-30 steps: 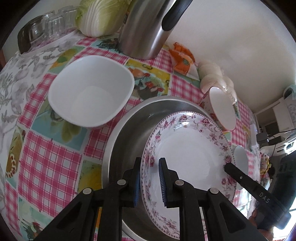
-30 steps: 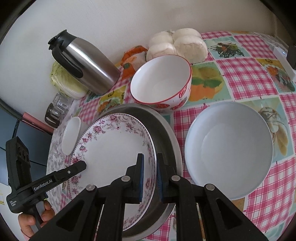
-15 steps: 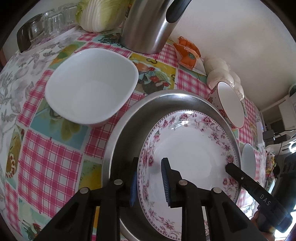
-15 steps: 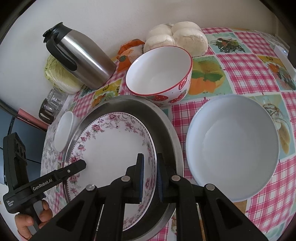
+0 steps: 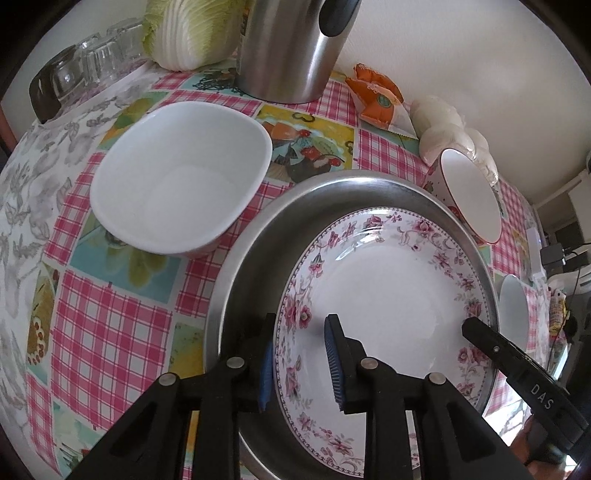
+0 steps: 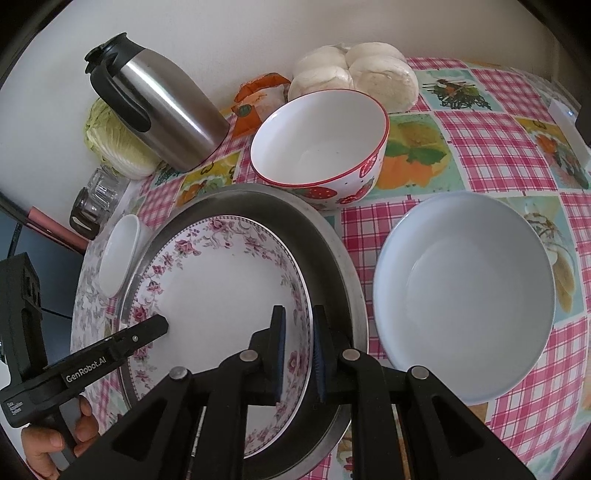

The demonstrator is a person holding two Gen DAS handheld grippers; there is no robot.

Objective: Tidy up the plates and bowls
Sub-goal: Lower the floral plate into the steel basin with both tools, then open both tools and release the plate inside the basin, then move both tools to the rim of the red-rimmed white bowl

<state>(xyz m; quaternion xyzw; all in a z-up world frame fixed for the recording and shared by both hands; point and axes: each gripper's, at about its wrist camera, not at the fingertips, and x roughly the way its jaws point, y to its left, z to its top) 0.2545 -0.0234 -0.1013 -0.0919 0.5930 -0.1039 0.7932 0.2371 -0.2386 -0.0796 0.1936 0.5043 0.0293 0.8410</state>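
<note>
A floral-rimmed plate [image 5: 388, 295] [image 6: 218, 291] lies inside a round steel tray [image 5: 332, 192] [image 6: 332, 258]. My left gripper [image 5: 301, 365] straddles the plate's left rim with its jaws open and a clear gap on both sides. My right gripper [image 6: 299, 354] straddles the plate's right rim with its jaws narrowly apart; whether the pads touch is unclear. A white squarish bowl [image 5: 181, 181] sits left of the tray. A strawberry-patterned bowl [image 6: 321, 147] stands behind it. A pale blue bowl [image 6: 465, 291] sits to its right.
A steel thermos jug [image 6: 159, 107] stands at the back by the wall, with a cabbage [image 5: 192, 33], glass cups [image 5: 81, 70], an orange packet [image 5: 380, 99] and bagged white buns [image 6: 358, 74]. The table has a pink checked cloth [image 5: 110, 332].
The plate has come down from a tilt to lie flat in the steel tray. My left gripper's jaws have opened wider around its rim. The right gripper stays at the rim, slightly wider.
</note>
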